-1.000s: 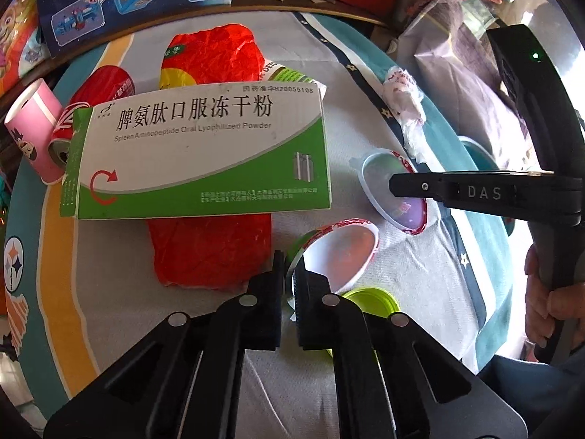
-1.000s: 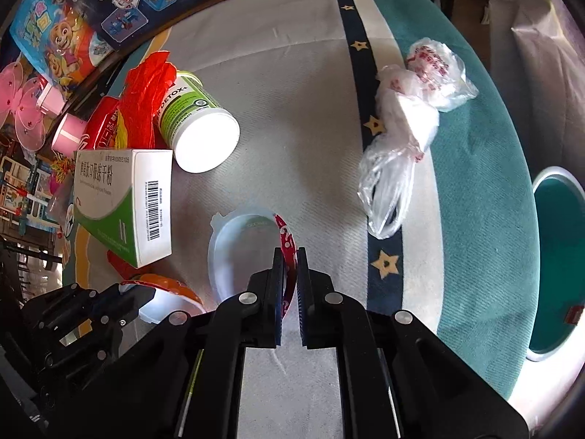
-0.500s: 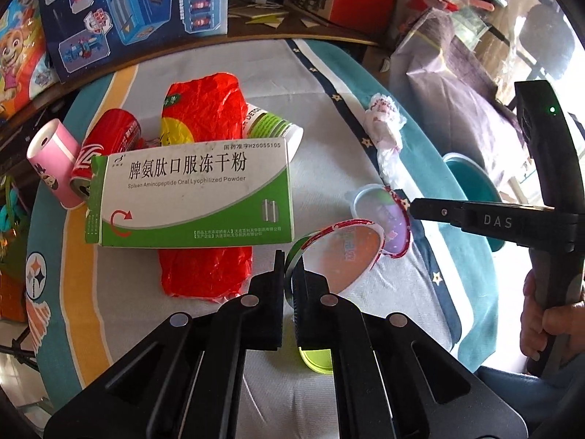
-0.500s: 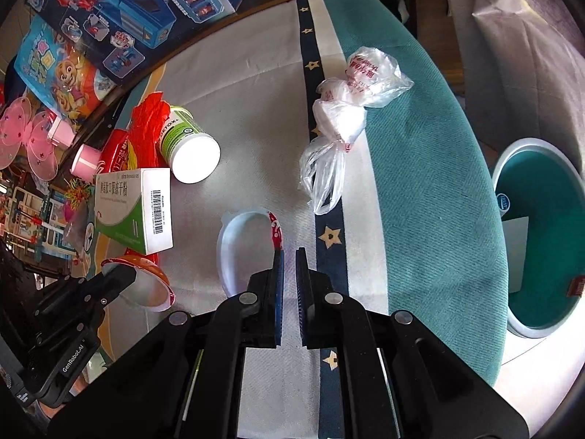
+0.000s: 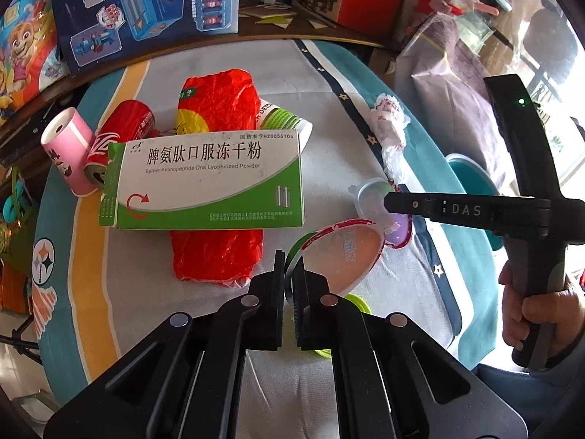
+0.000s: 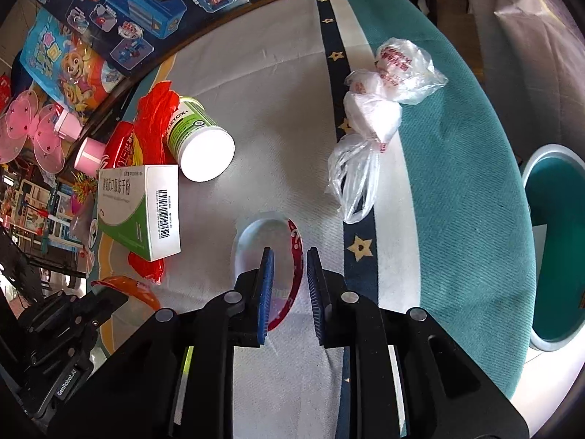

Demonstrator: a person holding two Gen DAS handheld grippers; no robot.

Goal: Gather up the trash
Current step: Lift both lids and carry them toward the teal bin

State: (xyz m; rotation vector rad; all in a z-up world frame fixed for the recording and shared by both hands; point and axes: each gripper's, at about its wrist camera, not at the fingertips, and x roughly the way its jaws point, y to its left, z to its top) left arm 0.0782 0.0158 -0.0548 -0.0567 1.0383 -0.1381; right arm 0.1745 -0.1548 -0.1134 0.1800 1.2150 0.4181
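Observation:
My left gripper is shut on the rim of a red-rimmed plastic cup and holds it above the table. My right gripper is open, its jaws astride the red rim of a clear plastic lid lying on the cloth; the lid also shows in the left wrist view. A green-and-white medicine box, a red wrapper, a white-and-green bottle, a red can and a knotted plastic bag lie on the table.
A teal bin stands on the floor to the right of the table. A pink paper cup stands at the left edge. Toy boxes line the far side. A green lid lies under my left gripper.
My right gripper has opened around the lid's rim; it was shut on it before. Both grippers have drawn back and up, and the left one has lifted the cup.

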